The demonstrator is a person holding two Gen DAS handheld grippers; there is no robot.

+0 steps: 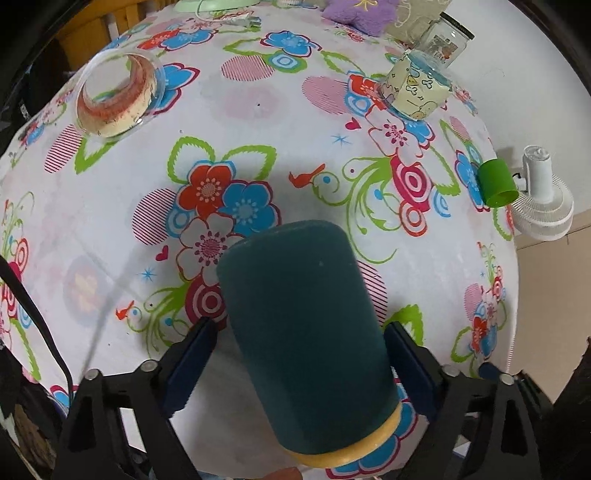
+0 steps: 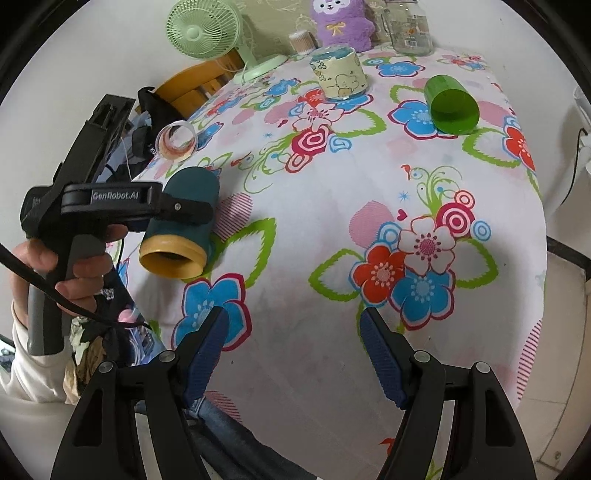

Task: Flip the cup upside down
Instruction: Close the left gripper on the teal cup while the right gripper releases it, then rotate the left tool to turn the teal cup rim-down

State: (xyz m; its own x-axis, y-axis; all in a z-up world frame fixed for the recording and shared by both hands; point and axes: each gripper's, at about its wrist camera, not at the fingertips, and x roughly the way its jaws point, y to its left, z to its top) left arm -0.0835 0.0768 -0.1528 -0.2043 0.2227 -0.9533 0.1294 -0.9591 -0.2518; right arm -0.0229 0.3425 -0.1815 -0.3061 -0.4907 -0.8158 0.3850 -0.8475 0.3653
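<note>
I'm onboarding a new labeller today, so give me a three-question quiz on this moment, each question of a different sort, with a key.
1. True or false: the right gripper holds the green cup.
2. Multiple choice: the teal cup is a) standing upright on the table, b) lying tilted between the fingers of the left gripper, c) stacked inside the glass jar.
3. Fill in: the teal cup's rim is coloured ____.

Key: 1 false, it is open and empty, and the green cup lies on its side on the table; 2 b; 3 yellow.
</note>
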